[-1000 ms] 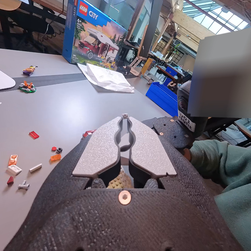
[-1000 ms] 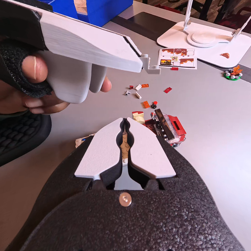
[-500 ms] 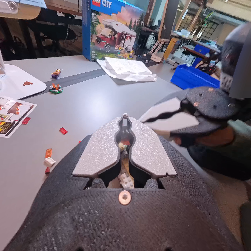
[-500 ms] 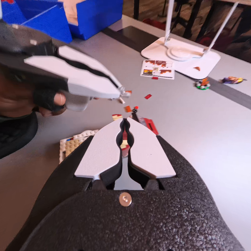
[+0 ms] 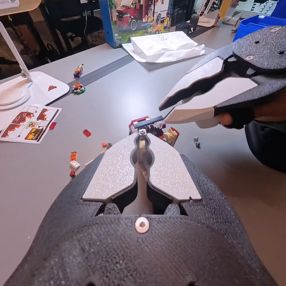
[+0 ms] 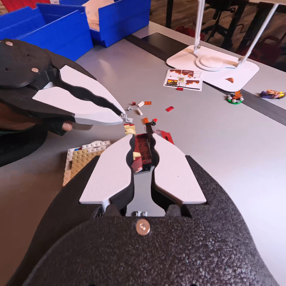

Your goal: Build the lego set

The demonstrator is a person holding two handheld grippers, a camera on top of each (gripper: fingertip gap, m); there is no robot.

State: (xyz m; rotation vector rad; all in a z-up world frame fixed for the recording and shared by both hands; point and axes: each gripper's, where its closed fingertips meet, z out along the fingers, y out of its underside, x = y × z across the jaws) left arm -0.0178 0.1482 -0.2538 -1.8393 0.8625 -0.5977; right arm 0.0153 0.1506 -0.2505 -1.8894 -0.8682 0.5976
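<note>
My left gripper (image 5: 142, 135) is shut on a small grey bracket piece (image 5: 142, 132), held just above the red truck cab model (image 5: 140, 121) on the grey table. It also shows in the right wrist view (image 6: 122, 118), with the grey piece (image 6: 127, 118) at its tip. My right gripper (image 6: 143, 136) is open and empty, hovering over the red cab (image 6: 144, 153). In the left wrist view it (image 5: 162, 113) comes in from the right, close to the cab's black windscreen bar (image 5: 148, 122). A tan plate with white bricks (image 6: 80, 156) lies left of the cab.
Loose small pieces (image 5: 74, 156) lie left of the cab, and two grey studs (image 5: 196, 141) to its right. A sticker sheet (image 5: 29, 123), a white lamp base (image 6: 216, 66), a campfire build (image 5: 78, 89), the set box (image 5: 139, 20), a paper bag (image 5: 162, 46) and blue bins (image 6: 61, 31) stand farther off. The grippers' ends are close to 4 centimeters from one another. Left tips and right tips are each some 25 centimeters from the campfire build (image 5: 78, 89). Seen from the right wrist view (image 6: 232, 98) as well.
My right gripper has gone from shut to open. My left gripper, still shut on the grey piece, has swung down toward the red cab. Both grippers now meet over the model.
</note>
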